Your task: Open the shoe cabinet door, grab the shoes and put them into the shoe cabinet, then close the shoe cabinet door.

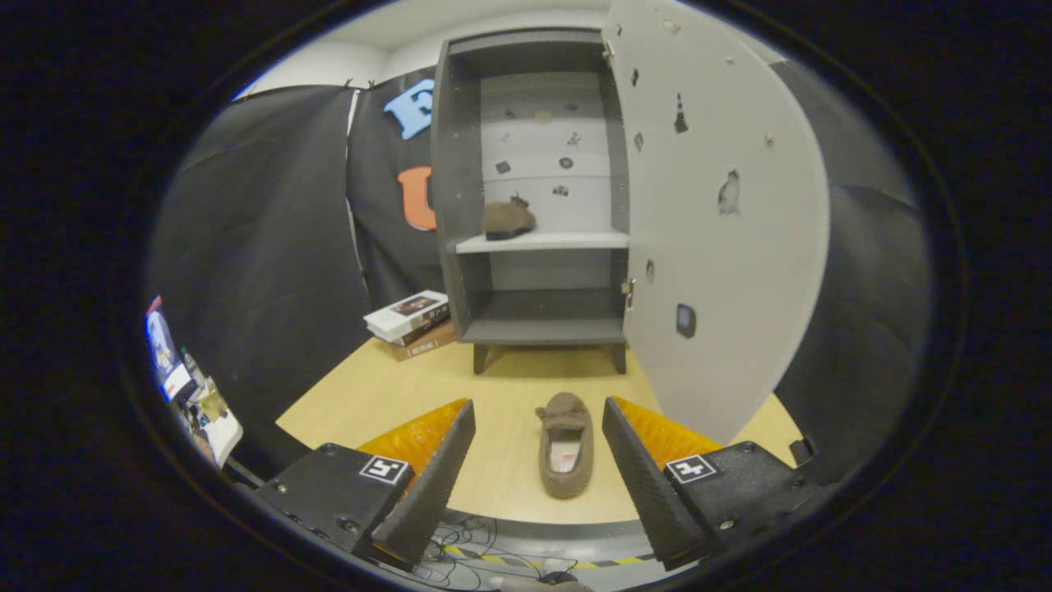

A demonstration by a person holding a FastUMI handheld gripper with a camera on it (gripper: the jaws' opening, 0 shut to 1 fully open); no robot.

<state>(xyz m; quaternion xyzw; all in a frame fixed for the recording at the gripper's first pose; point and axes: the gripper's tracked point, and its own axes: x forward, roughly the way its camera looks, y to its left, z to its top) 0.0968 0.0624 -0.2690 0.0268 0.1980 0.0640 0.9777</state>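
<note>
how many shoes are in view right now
2. One brown shoe sits on the cabinet's upper shelf. The other shoe lies on the table between the open jaws of the gripper. The open door may hide more.

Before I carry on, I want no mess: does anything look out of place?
One shoe lies on the table between the open tool's fingers; its mate sits on the cabinet shelf.

Books stack on table; cables on floor below.
</note>
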